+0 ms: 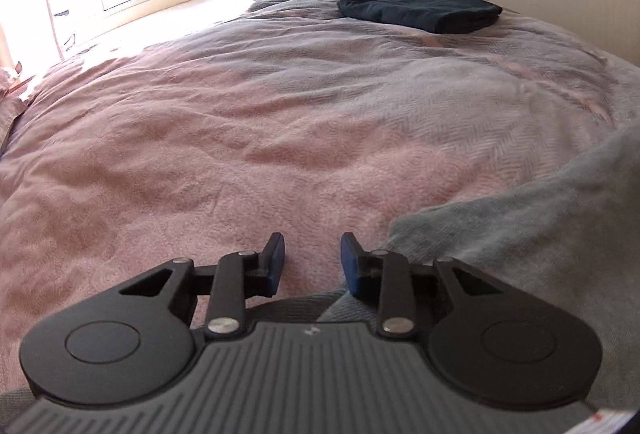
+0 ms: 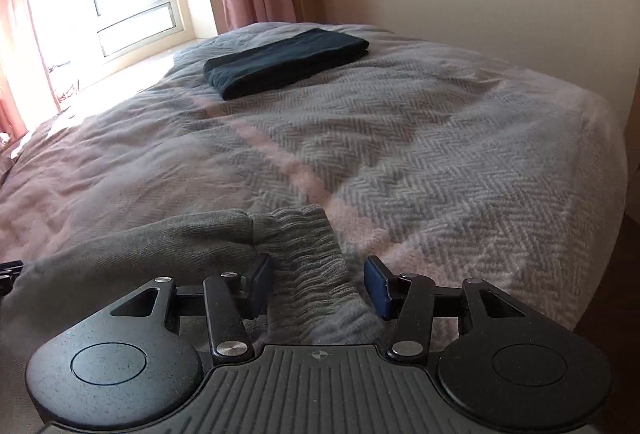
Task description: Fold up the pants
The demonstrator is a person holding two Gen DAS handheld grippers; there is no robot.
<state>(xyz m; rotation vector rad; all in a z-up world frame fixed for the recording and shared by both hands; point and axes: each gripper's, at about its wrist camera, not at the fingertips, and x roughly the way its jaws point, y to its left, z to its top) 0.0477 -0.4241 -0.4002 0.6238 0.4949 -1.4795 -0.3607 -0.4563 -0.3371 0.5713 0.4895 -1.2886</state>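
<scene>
Bed (image 1: 280,105): covered by a pink and grey herringbone blanket, filling both views.
Grey pants (image 2: 168,250): lying at the near edge of the bed; in the right wrist view the ribbed cuff (image 2: 308,258) runs up between the right tongs; in the left wrist view the grey cloth lies to the right of the left tongs.
Folded dark garment (image 1: 420,9): flat at the far end of the bed, well apart from both tongs.
Right gripper (image 2: 320,286): tilted down toward the bed, jaws fairly wide, either side of the cuff, not visibly pressing it.
Left gripper (image 1: 312,262): tilted down over the blanket beside the pants, jaws narrowly parted, nothing between them.
</scene>
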